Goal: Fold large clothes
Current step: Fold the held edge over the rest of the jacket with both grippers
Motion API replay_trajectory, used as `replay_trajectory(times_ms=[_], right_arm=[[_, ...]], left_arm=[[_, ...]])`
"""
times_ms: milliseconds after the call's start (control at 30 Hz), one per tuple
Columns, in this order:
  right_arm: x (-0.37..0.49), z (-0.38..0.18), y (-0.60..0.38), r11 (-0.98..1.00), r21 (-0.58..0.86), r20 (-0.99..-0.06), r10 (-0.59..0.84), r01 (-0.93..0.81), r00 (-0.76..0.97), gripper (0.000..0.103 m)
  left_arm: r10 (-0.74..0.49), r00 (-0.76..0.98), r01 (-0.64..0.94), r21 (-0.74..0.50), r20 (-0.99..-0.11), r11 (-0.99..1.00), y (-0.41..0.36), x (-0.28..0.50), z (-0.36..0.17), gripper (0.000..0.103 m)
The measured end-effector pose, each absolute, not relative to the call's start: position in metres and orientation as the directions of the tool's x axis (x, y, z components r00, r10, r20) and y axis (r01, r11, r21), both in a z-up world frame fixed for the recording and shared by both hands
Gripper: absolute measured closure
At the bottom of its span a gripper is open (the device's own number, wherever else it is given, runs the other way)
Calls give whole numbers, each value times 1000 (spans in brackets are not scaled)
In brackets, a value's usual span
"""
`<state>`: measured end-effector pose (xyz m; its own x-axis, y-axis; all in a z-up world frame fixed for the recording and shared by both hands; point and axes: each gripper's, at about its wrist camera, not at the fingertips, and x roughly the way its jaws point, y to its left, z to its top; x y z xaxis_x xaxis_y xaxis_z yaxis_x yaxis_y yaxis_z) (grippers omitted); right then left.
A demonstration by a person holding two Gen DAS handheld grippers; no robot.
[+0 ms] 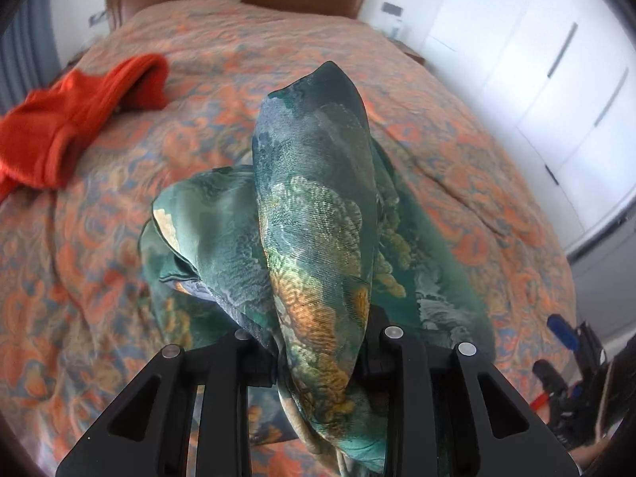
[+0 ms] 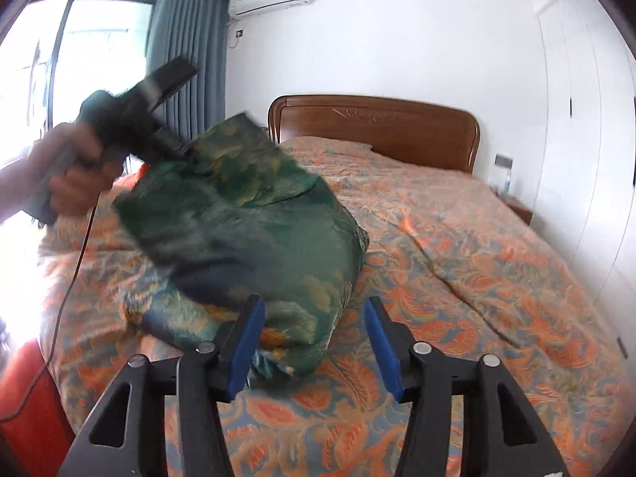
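Observation:
A large green patterned garment [image 1: 314, 214] hangs bunched from my left gripper [image 1: 318, 357], which is shut on a fold of it and holds it above the bed. In the right wrist view the same garment [image 2: 246, 230] is lifted at its top by the left gripper [image 2: 179, 151], blurred by motion, while its lower part rests on the bedspread. My right gripper [image 2: 314, 342] is open with blue pads, empty, just in front of the garment's lower edge.
The bed has an orange and blue floral bedspread [image 2: 457, 278] and a wooden headboard [image 2: 373, 127]. A red garment [image 1: 71, 119] lies on the bed at the left. White wardrobe doors [image 1: 556, 79] stand at the right; a cable [image 2: 75, 270] hangs from the left gripper.

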<state>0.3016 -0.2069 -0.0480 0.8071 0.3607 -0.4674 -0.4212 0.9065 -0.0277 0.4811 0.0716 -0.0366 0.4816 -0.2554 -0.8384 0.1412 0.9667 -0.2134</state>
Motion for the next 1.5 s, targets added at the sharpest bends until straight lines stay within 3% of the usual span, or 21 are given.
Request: replay_trajectory(times_ms=[233, 367, 533, 900, 1000, 1233, 1500], right_arm=[[377, -71, -140, 853, 67, -595, 450, -517, 665, 55], [412, -111, -109, 822, 118, -682, 475, -558, 556, 55], [432, -167, -101, 820, 151, -758, 455, -552, 468, 56], [443, -168, -96, 833, 158, -796, 425, -531, 430, 57], [454, -140, -86, 828, 137, -819, 404, -544, 408, 57], [514, -69, -67, 874, 185, -721, 432, -450, 542, 55], [594, -120, -27, 903, 230, -752, 402, -364, 522, 55]], left_arm=[[-258, 476, 22, -282, -841, 959, 130, 485, -84, 72], [-212, 455, -31, -254, -865, 967, 149, 487, -124, 64], [-256, 428, -74, -316, -866, 946, 162, 491, -165, 58], [-256, 449, -90, -329, -856, 940, 165, 493, -176, 53], [-274, 460, -97, -355, -844, 930, 170, 484, -177, 53], [-256, 477, -96, -339, -841, 936, 168, 474, -176, 52], [-214, 505, -103, -304, -836, 947, 161, 468, -176, 52]])
